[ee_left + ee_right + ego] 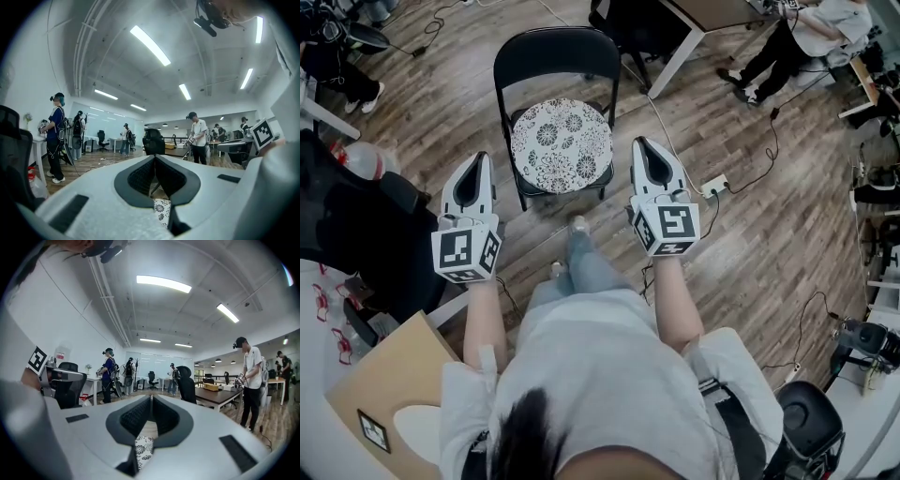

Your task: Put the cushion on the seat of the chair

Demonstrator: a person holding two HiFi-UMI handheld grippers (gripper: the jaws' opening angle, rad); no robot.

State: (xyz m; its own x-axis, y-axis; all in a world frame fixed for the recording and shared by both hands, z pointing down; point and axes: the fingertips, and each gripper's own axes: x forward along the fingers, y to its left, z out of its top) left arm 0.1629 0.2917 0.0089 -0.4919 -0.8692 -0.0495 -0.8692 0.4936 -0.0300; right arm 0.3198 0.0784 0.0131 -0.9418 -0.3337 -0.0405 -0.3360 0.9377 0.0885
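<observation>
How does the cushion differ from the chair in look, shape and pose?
Colour: the cushion is pale with a dark floral print, while the chair is plain black.
Shape: the cushion is round; the chair has a wide back with rounded corners.
Pose: the cushion lies flat, and the chair's back rises behind it.
Shared: they sit together, with the cushion on the chair's seat covering most of it.

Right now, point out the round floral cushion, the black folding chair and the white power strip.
round floral cushion point(561, 145), head view, middle of its top.
black folding chair point(555, 52), head view, backrest panel.
white power strip point(713, 185), head view, its casing.
</observation>
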